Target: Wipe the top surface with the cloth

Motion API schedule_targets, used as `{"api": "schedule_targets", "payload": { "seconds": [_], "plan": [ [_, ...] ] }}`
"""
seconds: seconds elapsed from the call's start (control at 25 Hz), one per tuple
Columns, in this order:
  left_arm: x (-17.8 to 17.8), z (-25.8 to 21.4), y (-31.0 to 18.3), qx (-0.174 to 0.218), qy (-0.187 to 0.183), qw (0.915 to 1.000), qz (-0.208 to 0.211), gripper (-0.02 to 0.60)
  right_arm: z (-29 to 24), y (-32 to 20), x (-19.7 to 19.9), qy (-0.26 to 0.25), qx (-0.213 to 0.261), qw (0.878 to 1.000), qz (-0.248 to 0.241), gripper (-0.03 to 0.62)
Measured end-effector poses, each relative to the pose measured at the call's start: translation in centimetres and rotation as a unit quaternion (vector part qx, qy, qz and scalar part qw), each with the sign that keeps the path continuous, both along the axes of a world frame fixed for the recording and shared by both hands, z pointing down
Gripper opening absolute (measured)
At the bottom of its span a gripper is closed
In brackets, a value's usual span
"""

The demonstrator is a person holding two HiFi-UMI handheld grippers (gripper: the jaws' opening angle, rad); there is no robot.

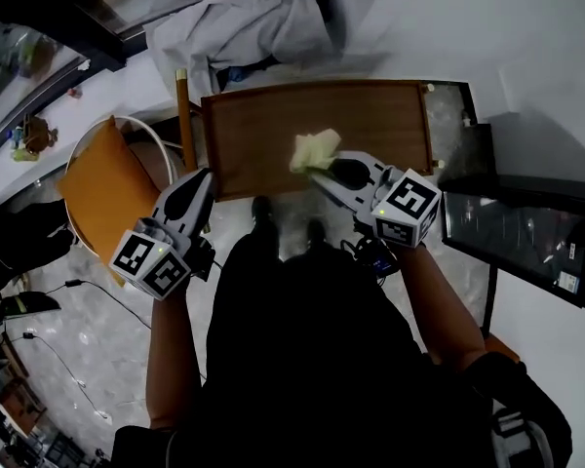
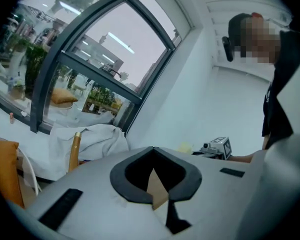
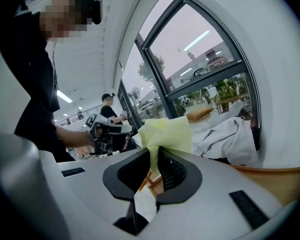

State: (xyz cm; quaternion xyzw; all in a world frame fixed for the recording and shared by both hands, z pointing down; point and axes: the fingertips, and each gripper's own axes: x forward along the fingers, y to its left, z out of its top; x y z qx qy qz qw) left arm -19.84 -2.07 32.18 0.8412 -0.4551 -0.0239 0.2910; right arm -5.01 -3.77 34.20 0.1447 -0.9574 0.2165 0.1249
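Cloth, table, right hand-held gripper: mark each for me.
cloth (image 1: 314,148), head view, middle of the bunch
table (image 1: 263,130), head view, bare wooden top
right hand-held gripper (image 1: 324,175), head view, between its fingertips

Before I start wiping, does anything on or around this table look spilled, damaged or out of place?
Nothing spilled or damaged shows on the brown wooden tabletop. The one untidy thing is the crumpled white fabric heaped beyond its far edge.

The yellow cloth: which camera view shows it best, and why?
The right gripper view: the yellow cloth fills the foreground, pinched between the right gripper's shut jaws. The head view shows it small over the wooden top; the left gripper view shows only a distant pale scrap.
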Motion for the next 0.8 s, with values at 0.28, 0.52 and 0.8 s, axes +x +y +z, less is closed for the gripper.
{"api": "schedule_targets", "payload": {
  "seconds": [0.28, 0.52, 0.8],
  "plan": [
    [-6.0, 0.7, -1.6, -0.004, 0.02, 0.9998, -0.004, 0.009, 0.1, -2.8, -6.5, 0.032, 0.009, 0.999, -0.009, 0.049],
    [-8.4, 2.8, -1.6, -0.026, 0.037, 0.999, 0.0, 0.009, 1.5, -5.1, -9.0, 0.062, 0.014, 0.998, -0.017, 0.049],
    [-8.3, 5.6, -3.0, -0.047, 0.037, 0.9979, -0.023, 0.009, 3.6, -6.6, -8.9, 0.055, -0.023, 0.998, -0.026, 0.049]
  ]
}}
